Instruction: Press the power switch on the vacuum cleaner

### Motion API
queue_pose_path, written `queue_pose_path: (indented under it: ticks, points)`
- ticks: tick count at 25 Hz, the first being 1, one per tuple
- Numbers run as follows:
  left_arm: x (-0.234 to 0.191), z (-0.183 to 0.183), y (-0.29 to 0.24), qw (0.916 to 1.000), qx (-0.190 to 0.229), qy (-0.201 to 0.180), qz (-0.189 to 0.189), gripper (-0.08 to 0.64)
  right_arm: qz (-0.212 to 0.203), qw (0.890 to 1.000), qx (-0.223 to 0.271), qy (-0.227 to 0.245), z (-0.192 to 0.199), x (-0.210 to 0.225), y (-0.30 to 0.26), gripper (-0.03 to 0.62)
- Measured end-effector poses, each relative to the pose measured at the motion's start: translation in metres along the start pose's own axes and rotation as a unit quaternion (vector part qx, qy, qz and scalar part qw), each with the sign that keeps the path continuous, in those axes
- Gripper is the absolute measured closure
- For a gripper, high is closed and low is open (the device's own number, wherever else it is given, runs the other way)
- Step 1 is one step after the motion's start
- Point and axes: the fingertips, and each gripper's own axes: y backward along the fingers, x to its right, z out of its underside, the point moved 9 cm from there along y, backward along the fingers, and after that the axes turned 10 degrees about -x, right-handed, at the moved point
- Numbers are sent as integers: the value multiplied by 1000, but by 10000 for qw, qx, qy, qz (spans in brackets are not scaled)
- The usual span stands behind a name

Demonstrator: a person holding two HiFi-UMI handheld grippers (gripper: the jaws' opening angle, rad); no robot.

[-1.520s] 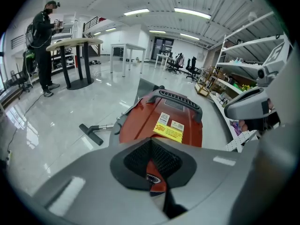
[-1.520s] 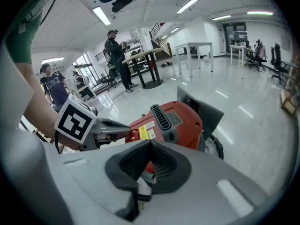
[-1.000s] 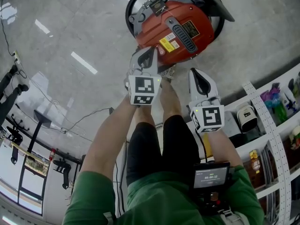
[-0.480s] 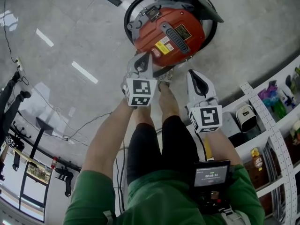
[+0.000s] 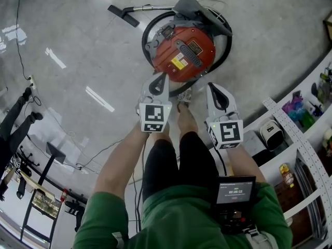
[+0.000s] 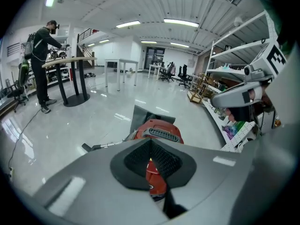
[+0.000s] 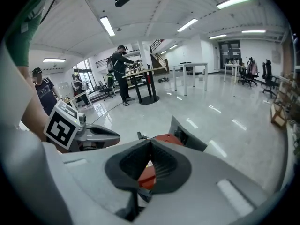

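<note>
Vacuum cleaner (image 5: 182,53), a round red canister ringed by its black hose (image 5: 147,30), sits on the glossy grey floor (image 5: 78,40) in the head view, on the far side just beyond the person's feet. The left gripper (image 5: 161,75) points at its near edge, and whether the tip touches it cannot be told. The right gripper (image 5: 211,85) hangs just right of it, short of the canister. Shelves (image 5: 303,144) line the right side.

In the left gripper view the fingers meet tip to tip with nothing held. The red canister shows beyond them, and the other gripper juts in at the right.

In the right gripper view the fingers are likewise together and empty. The canister lies just past their tips, and the left gripper is near on the left.
</note>
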Motion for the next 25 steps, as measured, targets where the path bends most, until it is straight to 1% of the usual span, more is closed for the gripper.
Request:
queue_pose_path:
  ticks: [7,18,25]
  points:
    - [2,-36,51,9989,476,-20,-51,552,238,9991,341,-39,-26,-10,41,591]
    - [10,-66,131,9949,975,-265,10,552,522,9953,808,-87,-57,-33,104,591]
    - [24,-90,190,9902,1363,-289,78,552,663,9920,1070,-72,-78,-45,148,591]
